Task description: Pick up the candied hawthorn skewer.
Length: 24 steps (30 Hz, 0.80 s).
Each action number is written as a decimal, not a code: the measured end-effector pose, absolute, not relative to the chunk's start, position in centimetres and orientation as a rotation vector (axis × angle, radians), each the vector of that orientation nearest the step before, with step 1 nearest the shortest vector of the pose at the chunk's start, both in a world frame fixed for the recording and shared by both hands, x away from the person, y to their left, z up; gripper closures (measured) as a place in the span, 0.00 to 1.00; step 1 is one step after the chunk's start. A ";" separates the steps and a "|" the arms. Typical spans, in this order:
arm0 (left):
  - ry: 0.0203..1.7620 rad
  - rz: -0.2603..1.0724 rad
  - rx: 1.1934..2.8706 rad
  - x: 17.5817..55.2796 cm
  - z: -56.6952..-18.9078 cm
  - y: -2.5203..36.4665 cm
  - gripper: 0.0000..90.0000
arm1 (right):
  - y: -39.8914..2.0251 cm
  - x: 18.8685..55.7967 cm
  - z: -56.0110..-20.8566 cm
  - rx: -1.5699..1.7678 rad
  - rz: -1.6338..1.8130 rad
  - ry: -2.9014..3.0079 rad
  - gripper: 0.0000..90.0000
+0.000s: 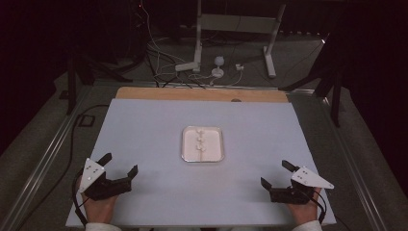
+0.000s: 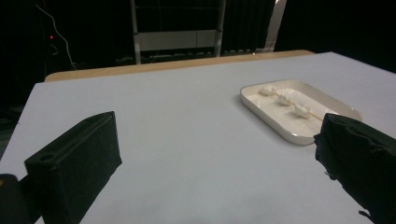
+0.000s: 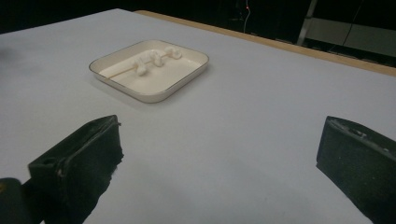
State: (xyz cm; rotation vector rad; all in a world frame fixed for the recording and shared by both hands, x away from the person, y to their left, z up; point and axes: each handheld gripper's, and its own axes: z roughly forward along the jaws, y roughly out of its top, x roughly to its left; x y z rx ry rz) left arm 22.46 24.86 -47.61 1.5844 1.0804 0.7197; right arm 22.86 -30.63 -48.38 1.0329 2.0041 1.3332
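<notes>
At the lower left of the high view the left gripper (image 1: 121,163) rests on the pale table (image 1: 144,125), jaws spread wide with nothing between them. In the middle of the frame sits a white square tray (image 1: 219,155) with rounded corners, holding a thin wooden skewer (image 1: 200,142) threaded with three small white lumps (what they are made of I cannot tell). At the lower right the right gripper (image 1: 273,174) is likewise wide open and empty, well apart from the tray.

The high view gives the skewer as a faint line; the right gripper view shows the stick (image 3: 122,70) poking out past the lumps toward the tray (image 3: 187,77) rim, at upper left of the frame.
</notes>
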 end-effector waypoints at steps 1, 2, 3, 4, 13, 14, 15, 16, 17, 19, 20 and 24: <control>1.073 0.706 1.566 22.3 -47.5 25.0 0.01 | -30.7 22.9 -48.4 1.040 1.346 2.002 0.00; 1.071 0.704 1.570 22.3 -47.4 25.0 0.01 | -30.8 23.0 -48.4 1.044 1.352 1.998 0.00; 1.071 0.704 1.570 22.3 -47.4 25.0 0.01 | -30.8 23.0 -48.4 1.051 1.364 1.991 0.00; 1.070 0.705 1.568 22.2 -47.3 25.0 0.01 | -30.8 23.1 -48.4 1.059 1.374 1.988 0.00; 1.105 0.681 1.509 22.3 -46.8 25.5 0.01 | -30.4 23.2 -48.5 1.055 1.354 1.997 0.00; 1.105 0.681 1.509 22.3 -46.8 25.5 0.01 | -30.4 23.2 -48.5 1.055 1.354 1.997 0.00; 1.108 0.689 1.515 22.3 -46.7 25.4 0.01 | -30.4 23.0 -48.4 1.052 1.351 1.992 0.00; 1.111 0.695 1.520 22.4 -46.6 25.3 0.01 | -30.4 23.0 -48.4 1.050 1.354 1.989 0.00; 1.114 0.698 1.520 22.5 -46.5 25.2 0.01 | -30.4 23.0 -48.4 1.050 1.354 1.989 0.00; 1.108 0.690 1.523 22.6 -46.4 25.0 0.01 | -30.5 23.0 -48.3 1.053 1.357 1.986 0.00; 1.107 0.684 1.523 22.7 -46.3 24.9 0.01 | -30.5 23.0 -48.3 1.053 1.357 1.986 0.00; 1.100 0.696 1.532 22.9 -45.7 24.4 0.01 | -30.6 22.9 -48.3 1.061 1.362 1.977 0.00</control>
